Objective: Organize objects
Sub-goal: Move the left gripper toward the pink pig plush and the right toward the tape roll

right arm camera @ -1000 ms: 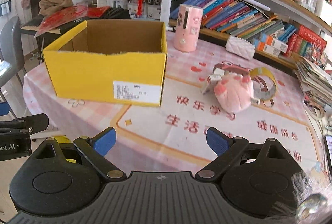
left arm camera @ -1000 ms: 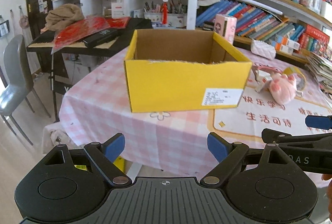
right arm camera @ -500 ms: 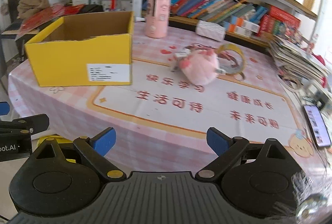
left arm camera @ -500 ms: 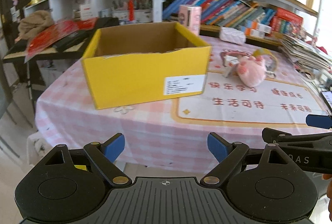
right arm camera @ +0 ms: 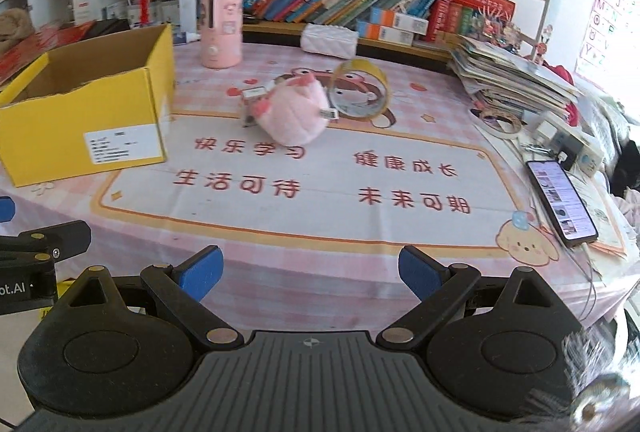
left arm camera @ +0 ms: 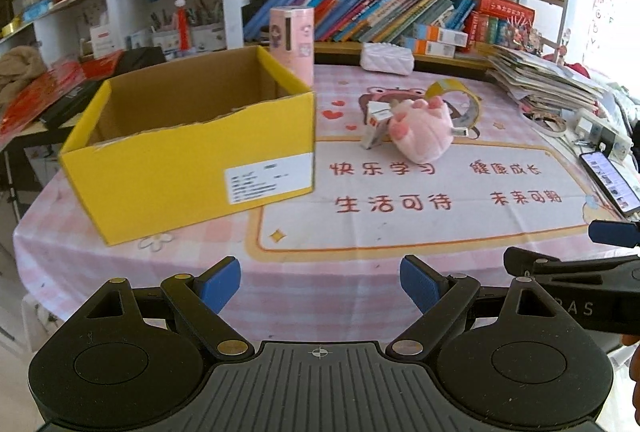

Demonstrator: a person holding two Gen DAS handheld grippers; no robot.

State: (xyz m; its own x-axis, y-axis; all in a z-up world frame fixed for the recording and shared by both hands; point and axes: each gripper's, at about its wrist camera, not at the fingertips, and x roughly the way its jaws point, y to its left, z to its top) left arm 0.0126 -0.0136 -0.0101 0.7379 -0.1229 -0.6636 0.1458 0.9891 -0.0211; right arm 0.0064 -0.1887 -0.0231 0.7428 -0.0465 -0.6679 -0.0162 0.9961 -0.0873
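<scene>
Open left gripper (left arm camera: 320,282) above table edge, empty yellow box (left arm camera: 192,160), pink plush (left arm camera: 422,130) beside tape roll (left arm camera: 460,100)

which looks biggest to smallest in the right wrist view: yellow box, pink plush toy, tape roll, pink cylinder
1. yellow box, by far the largest, though it is also nearer the camera.
2. pink plush toy.
3. tape roll and pink cylinder look about alike; the cylinder stands farther back, so no firm order.

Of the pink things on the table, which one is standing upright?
The pink cylindrical canister behind the yellow cardboard box. It stands on end; the pink plush toy lies slumped beside the clear tape roll.
</scene>
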